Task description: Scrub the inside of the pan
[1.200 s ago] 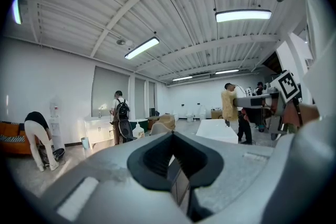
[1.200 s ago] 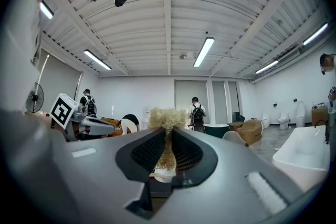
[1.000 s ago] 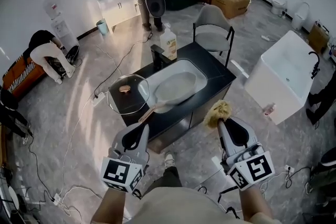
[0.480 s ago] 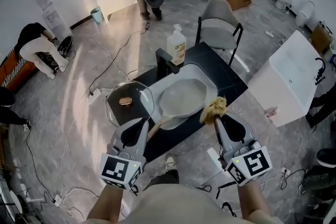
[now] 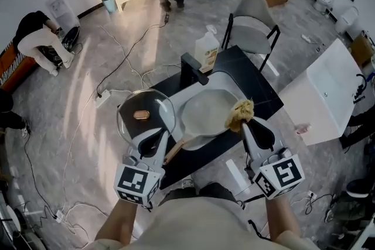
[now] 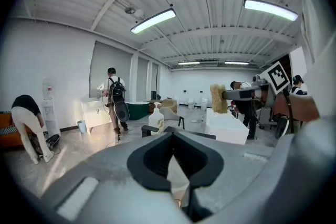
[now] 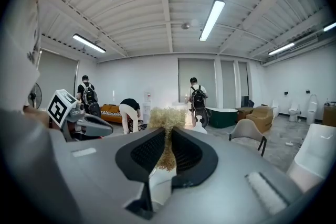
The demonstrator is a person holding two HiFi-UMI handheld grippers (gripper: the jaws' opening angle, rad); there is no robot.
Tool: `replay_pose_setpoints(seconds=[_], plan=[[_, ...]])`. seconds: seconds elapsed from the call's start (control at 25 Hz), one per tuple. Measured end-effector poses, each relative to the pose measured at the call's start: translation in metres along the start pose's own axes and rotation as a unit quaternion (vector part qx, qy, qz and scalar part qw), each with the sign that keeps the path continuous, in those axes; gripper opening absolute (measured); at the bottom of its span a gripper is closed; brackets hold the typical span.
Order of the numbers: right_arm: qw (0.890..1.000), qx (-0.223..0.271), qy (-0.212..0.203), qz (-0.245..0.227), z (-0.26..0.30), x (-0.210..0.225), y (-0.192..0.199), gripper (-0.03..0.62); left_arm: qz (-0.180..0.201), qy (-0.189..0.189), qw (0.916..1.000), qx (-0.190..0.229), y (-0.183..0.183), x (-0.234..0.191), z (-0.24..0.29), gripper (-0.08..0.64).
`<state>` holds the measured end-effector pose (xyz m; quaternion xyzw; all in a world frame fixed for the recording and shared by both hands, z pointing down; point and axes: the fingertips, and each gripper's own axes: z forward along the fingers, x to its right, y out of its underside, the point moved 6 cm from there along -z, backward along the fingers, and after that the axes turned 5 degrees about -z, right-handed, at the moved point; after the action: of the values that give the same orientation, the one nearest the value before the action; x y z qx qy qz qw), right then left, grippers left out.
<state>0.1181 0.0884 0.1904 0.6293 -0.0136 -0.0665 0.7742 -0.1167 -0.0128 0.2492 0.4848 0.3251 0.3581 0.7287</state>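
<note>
Pan [image 5: 206, 114] in sink [image 5: 221, 80] — right gripper [image 5: 245, 123]'s scrubber [image 5: 240, 112] above its rim.

The worktop [image 5: 262, 89] is black, as is the tap [image 5: 191, 69] at its far edge. The pan [image 5: 206, 114] is pale grey inside, with a light brown wooden handle [image 5: 175, 150]. The lid [image 5: 155, 102] at the left edge is clear glass with a tan knob [image 5: 139, 115]. The scrubber [image 5: 240, 113] is straw yellow. The left gripper [image 5: 157, 135] and the right gripper [image 5: 246, 123] are grey and black, each with black-and-white square markers. The bottle [image 5: 206, 51] is cream with an orange label.
</note>
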Motion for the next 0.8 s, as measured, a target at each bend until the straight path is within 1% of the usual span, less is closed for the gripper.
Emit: replay_pose_setpoints(seconds=[0.08,0.24,0.44,0.64,0.8], plan=[[1.0,0.001,-0.005,-0.004,0.01,0.004,0.002,0.043,-0.002,-0.003,1.0,-0.004,0.002,-0.005,0.007,0.002],[0.999,-0.019,-0.027,-0.01,0.028,0.015,0.011,0.043,-0.007,-0.01,0.9999,-0.008,0.002,-0.009,0.02,0.002],[0.998,-0.034,-0.051,-0.02,0.052,0.038,0.017,0.044,-0.012,-0.035,0.9992,-0.014,-0.004,-0.014,0.039,0.002],[0.993,-0.053,-0.104,-0.028,0.081,0.065,0.026,0.044,-0.037,-0.074,0.9962,-0.027,-0.004,-0.016,0.059,0.002],[0.985,-0.067,-0.156,-0.037,0.106,0.081,0.036,0.044,-0.064,-0.092,0.9933,-0.029,0.002,-0.014,0.076,0.002]])
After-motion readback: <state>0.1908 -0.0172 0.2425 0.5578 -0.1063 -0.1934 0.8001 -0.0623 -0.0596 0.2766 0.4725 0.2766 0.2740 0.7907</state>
